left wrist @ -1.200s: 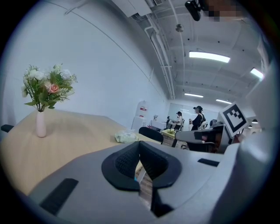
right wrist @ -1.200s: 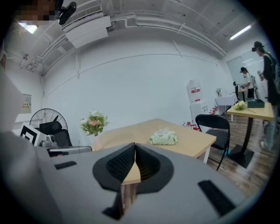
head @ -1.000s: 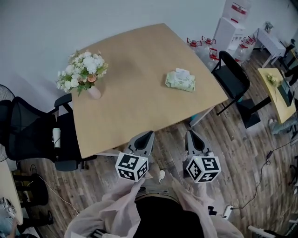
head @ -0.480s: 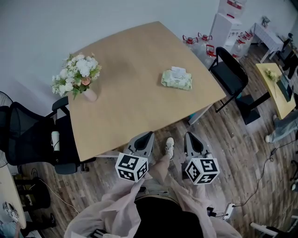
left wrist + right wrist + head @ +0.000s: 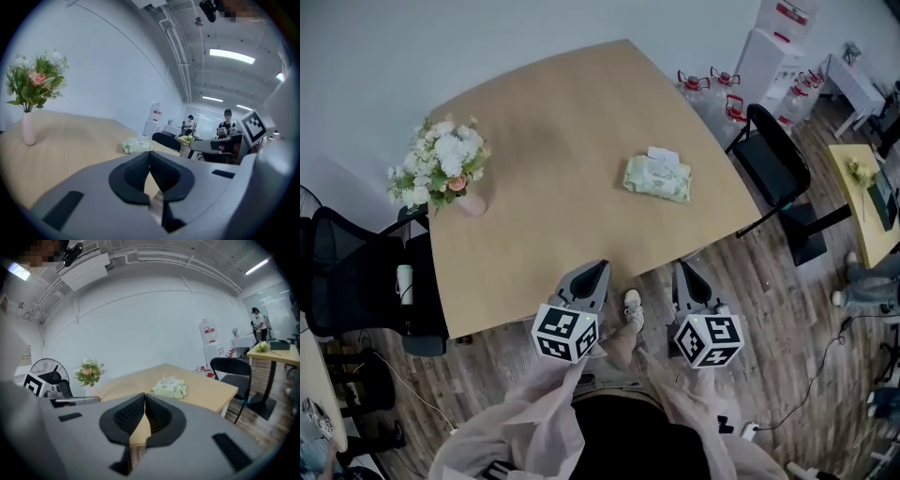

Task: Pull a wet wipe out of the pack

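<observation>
A wide light-wood desk [image 5: 562, 122] fills the middle of the head view, with wood-plank floor [image 5: 787, 309] to its near and right sides. A black office chair [image 5: 347, 272] stands at the desk's left edge, and a plainer black chair [image 5: 773, 155] stands at its right edge. On the desk's far left a bunch of white and pink flowers [image 5: 439, 167] sits upright in a pale pink vase [image 5: 472, 202]. The left gripper [image 5: 599, 269] and the right gripper [image 5: 682, 271] are held side by side at the desk's near edge, both pointing across it towards the far side. The left gripper's fingers [image 5: 136, 174] are closed tip to tip with nothing between them, and so are the right gripper's fingers [image 5: 129, 417]. The pale green wet wipe pack [image 5: 657, 178] lies flat on the right half of the desk, near its right edge and well apart from both grippers, with a white scrap [image 5: 664, 154] showing at its far side.
</observation>
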A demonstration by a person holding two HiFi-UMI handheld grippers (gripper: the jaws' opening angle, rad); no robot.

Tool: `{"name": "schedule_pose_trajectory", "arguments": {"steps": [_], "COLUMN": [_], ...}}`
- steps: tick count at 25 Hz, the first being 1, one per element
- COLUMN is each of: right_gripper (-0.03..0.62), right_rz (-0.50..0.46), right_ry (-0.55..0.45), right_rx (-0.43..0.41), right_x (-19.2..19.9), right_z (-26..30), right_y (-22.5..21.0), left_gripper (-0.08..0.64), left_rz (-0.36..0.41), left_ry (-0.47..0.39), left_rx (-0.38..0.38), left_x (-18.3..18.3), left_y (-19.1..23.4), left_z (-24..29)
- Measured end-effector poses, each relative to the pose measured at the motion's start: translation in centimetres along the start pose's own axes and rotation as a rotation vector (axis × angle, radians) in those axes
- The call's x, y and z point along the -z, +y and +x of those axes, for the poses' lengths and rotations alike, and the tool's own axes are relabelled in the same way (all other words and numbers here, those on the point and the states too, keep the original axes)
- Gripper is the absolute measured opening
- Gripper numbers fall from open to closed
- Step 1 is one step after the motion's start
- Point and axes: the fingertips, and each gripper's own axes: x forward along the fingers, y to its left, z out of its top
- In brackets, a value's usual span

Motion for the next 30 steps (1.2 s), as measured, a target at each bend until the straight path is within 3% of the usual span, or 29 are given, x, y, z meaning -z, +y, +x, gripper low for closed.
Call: {"name": "schedule_pose_trajectory", "arguments": {"steps": [19, 30], "right_gripper": [0.012, 0.014], "right_rz": [-0.038, -0.077], "right_ry": [0.107, 0.168], "right_rx": [-0.076, -0.123], "right_x": [-5.9, -6.3], "right_z": [13.7, 17.5], "right_y": [-8.9, -10.8], "left_gripper": [0.011, 0.011], "left_rz": [-0.087, -0.123], "left_ry": [0.015, 0.019], "left_rx": [-0.095, -0.144], "left_x": [-4.3, -4.5], "left_y": [4.7, 5.5], "left_z": [14.9, 17.7]}}
